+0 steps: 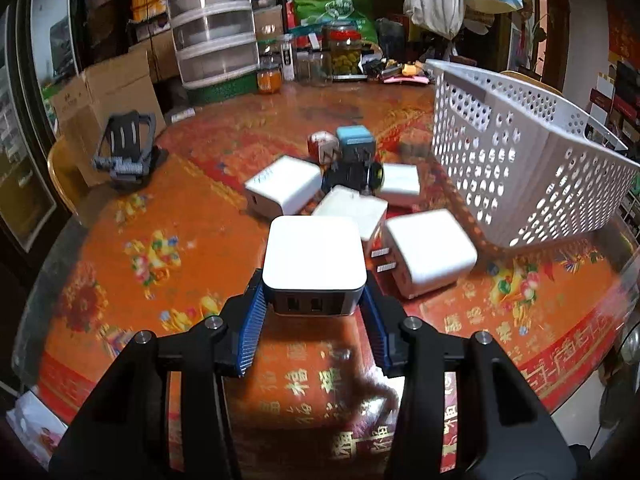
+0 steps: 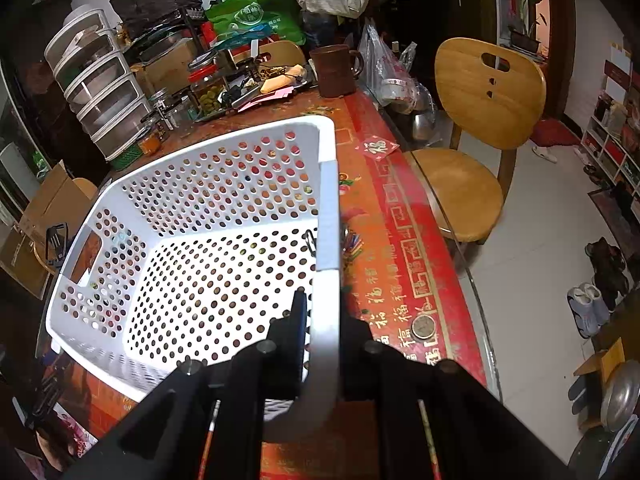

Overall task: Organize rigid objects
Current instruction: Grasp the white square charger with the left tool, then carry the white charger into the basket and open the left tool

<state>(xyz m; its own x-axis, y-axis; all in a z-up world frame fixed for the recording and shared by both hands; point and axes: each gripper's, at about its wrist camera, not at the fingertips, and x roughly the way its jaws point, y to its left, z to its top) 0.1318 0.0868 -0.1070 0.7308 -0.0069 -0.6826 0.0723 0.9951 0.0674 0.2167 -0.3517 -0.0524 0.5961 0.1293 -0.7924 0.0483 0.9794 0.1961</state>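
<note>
In the left wrist view my left gripper (image 1: 314, 300) is shut on a white charger with a grey port face (image 1: 314, 256), held just above the red tablecloth. Behind it lie several white chargers (image 1: 430, 252), one more at the left (image 1: 282, 190), a blue adapter (image 1: 354, 144) and a small red-and-white cube (image 1: 322, 146). The white perforated basket (image 1: 520, 160) stands to the right of the pile. In the right wrist view my right gripper (image 2: 322, 320) is shut on the basket's rim (image 2: 328, 216); the basket looks empty inside.
Jars, stacked clear drawers (image 1: 214, 24) and bags crowd the table's far edge. A grey phone stand (image 1: 124, 148) sits at the left by cardboard boxes. A coin (image 2: 424, 326) lies on the cloth right of the basket. A wooden chair (image 2: 476, 128) stands beyond the table's right edge.
</note>
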